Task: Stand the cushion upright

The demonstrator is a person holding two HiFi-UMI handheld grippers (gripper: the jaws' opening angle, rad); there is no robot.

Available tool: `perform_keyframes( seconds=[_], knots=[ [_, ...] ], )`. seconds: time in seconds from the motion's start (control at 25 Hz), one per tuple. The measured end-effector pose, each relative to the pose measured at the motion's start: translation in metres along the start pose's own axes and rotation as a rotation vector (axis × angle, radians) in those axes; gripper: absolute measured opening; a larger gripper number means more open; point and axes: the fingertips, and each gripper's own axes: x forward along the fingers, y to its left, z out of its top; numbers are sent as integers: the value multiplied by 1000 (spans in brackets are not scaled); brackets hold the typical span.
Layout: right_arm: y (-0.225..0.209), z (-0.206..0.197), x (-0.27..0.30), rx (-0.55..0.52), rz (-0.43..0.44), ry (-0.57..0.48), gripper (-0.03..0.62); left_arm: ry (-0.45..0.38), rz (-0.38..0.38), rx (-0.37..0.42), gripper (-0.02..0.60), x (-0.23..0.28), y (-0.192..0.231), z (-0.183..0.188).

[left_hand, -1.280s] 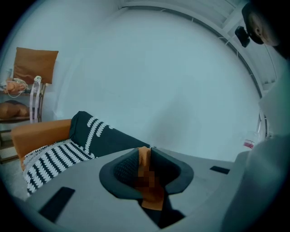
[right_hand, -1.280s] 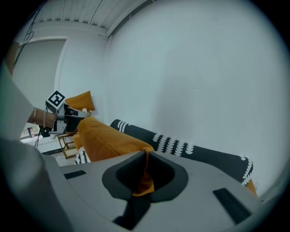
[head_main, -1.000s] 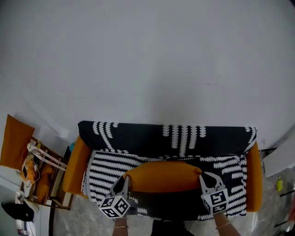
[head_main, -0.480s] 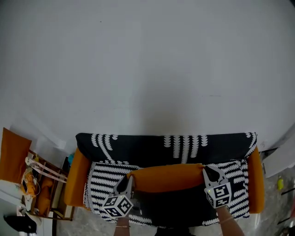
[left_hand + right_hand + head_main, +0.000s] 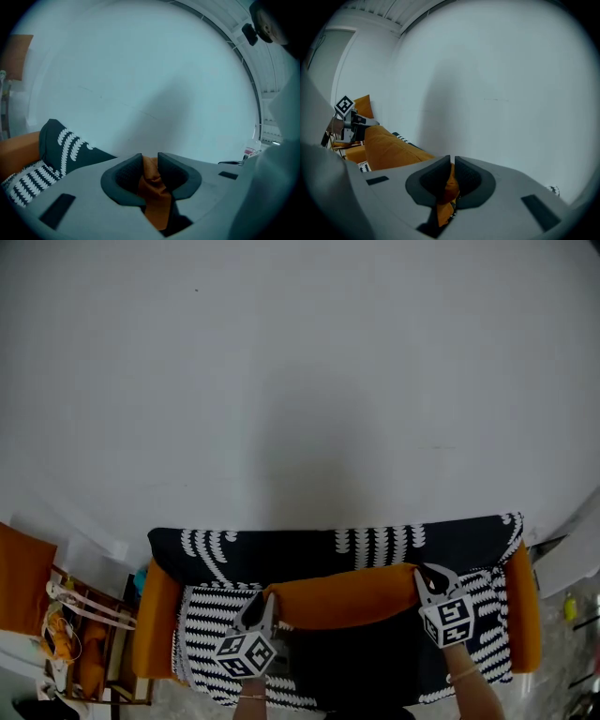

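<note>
Orange cushion (image 5: 342, 594) held across seat, by sofa backrest (image 5: 281, 542). L gripper (image 5: 266, 602) pinched end fabric, jaws just easing wider; R gripper (image 5: 421, 574) clamped other end. Step: placing. Next, likely: lean upright vs. backrest.

the cushion (image 5: 342, 594) in front of me is orange, all one colour. the sofa (image 5: 155, 620) has orange arms too. the cover (image 5: 281, 545) on it is black with white leafy stripes at the back, and white with black leafy rows lower down. the wall (image 5: 300, 381) is plain pale grey. far to my left, a second cushion (image 5: 19, 563) is orange.
</note>
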Motion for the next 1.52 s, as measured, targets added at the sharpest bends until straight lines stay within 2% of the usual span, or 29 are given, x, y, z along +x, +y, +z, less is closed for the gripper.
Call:
perform_keyframes(
  seconds=[0.72, 1.16, 1.52],
  knots=[
    [-41, 38, 101, -6, 16, -15, 38, -1, 44, 45, 114, 97, 26, 40],
    [-61, 46, 153, -22, 29, -21, 41, -18, 87, 14, 117, 144, 42, 54],
    [-73, 49, 186, 20, 45, -33, 43, -7, 120, -2, 120, 175, 55, 59]
  ],
)
